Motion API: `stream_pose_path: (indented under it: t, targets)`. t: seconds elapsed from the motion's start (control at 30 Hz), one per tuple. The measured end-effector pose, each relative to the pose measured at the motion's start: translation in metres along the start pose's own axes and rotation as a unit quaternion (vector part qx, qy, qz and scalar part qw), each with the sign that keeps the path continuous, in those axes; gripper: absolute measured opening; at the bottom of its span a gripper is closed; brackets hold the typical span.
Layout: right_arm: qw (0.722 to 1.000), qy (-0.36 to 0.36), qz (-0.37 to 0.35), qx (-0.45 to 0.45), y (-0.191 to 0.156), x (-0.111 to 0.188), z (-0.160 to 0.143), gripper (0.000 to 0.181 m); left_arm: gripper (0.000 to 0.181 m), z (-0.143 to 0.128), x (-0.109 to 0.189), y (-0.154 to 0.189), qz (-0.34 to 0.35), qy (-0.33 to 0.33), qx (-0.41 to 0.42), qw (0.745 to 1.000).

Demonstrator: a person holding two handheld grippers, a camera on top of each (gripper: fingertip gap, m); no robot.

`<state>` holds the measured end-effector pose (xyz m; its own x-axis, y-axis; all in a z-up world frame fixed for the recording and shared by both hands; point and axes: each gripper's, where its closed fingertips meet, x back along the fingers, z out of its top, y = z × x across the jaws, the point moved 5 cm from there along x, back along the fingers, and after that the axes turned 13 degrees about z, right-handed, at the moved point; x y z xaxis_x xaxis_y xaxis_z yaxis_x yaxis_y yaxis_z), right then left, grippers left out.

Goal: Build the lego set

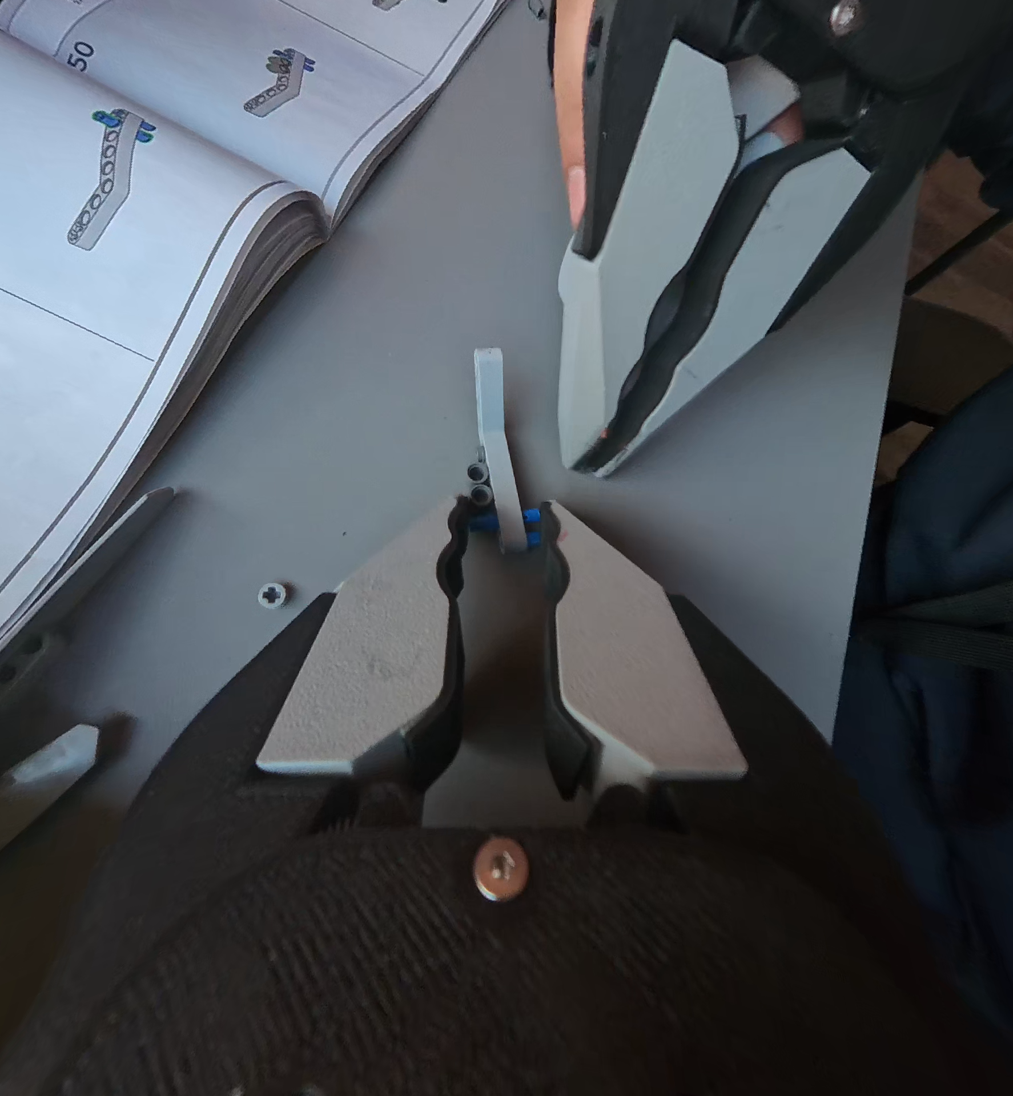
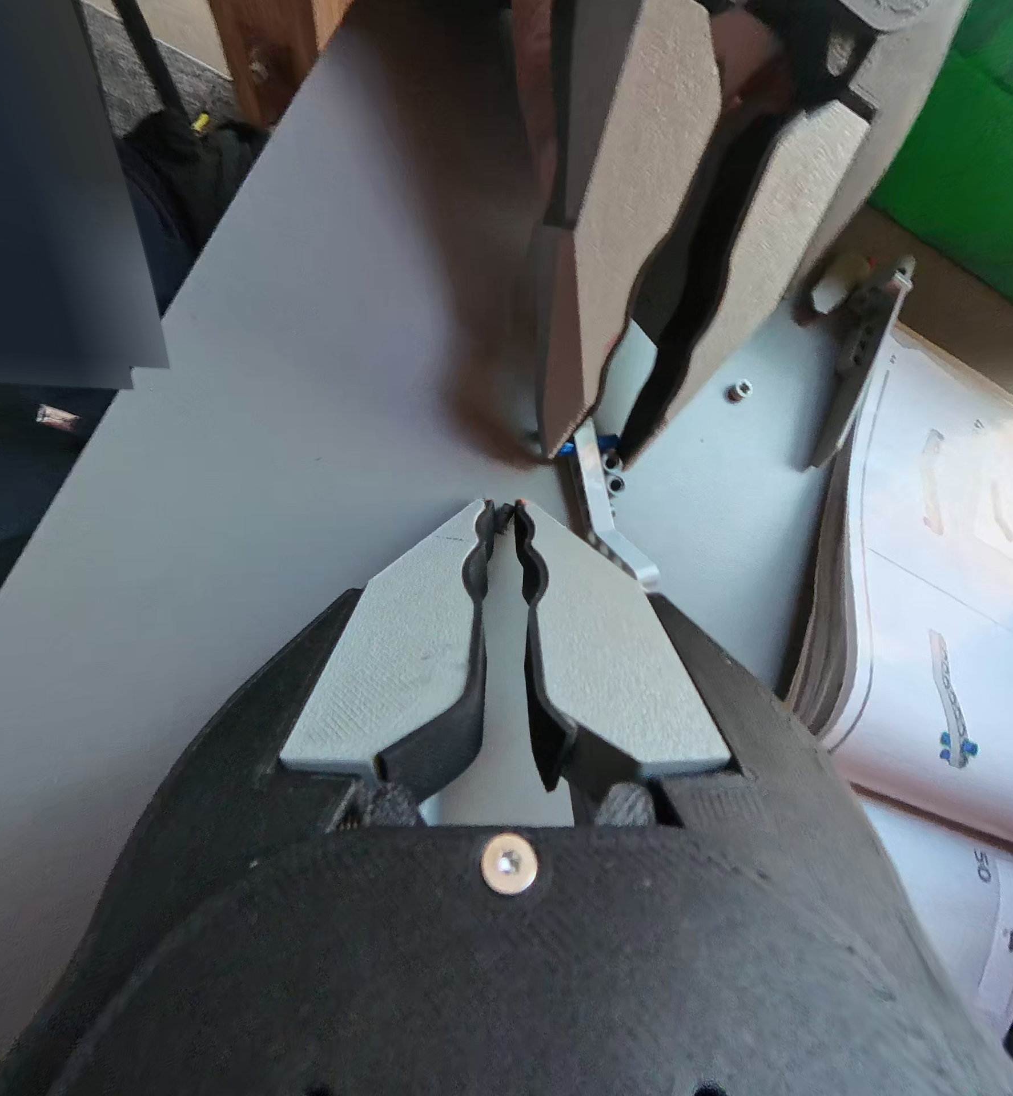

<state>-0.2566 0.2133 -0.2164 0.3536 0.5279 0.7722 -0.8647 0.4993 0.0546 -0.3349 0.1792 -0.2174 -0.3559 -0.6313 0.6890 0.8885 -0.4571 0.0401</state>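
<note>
A light grey bent liftarm (image 1: pixel 495 427) stands on edge on the grey table (image 1: pixel 344 385). My left gripper (image 1: pixel 504 516) is shut on its near end, the pads pressing on blue pins (image 1: pixel 531 525) that stick out both sides. Two light grey connectors (image 1: pixel 479 483) sit on its left face. My right gripper (image 1: pixel 602 459) hovers just right of the liftarm, fingers together. In the right wrist view my right gripper (image 2: pixel 503 509) pinches a small dark piece at its tips. The liftarm (image 2: pixel 611 534) and left gripper (image 2: pixel 590 453) lie just beyond.
An open instruction booklet (image 1: pixel 136 207) lies at the left, also in the right wrist view (image 2: pixel 937 593). A small grey bush (image 1: pixel 273 595) lies on the table. A dark grey long beam (image 2: pixel 860 356) and a pale piece (image 2: pixel 836 290) lie by the booklet. The table edge (image 1: pixel 872 474) runs along the right. My left and right fingertips are right by each other.
</note>
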Motion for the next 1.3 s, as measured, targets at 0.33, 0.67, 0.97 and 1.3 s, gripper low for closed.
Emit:
stream_pose_path:
  t: [0.33, 0.67, 0.97, 1.3]
  targets:
    - [0.996, -0.013, -0.056, -0.061, 0.011, 0.005, -0.004, 0.017, 0.02, -0.005, 0.005, -0.003, 0.041, 0.002, 0.015, 0.999]
    - [0.994, 0.016, 0.009, -0.112, 0.006, 0.01, -0.013, 0.02, 0.02, -0.003, 0.003, -0.001, 0.056, 0.003, 0.02, 0.998]
    - [0.993, 0.021, -0.02, -0.113, 0.014, 0.011, -0.009, 0.017, 0.02, -0.003, 0.003, -0.002, 0.044, 0.003, 0.031, 0.999]
    - [0.986, 0.009, -0.056, -0.156, 0.019, 0.003, -0.005, 0.007, 0.02, -0.002, 0.003, -0.007, 0.036, 0.002, 0.036, 0.999]
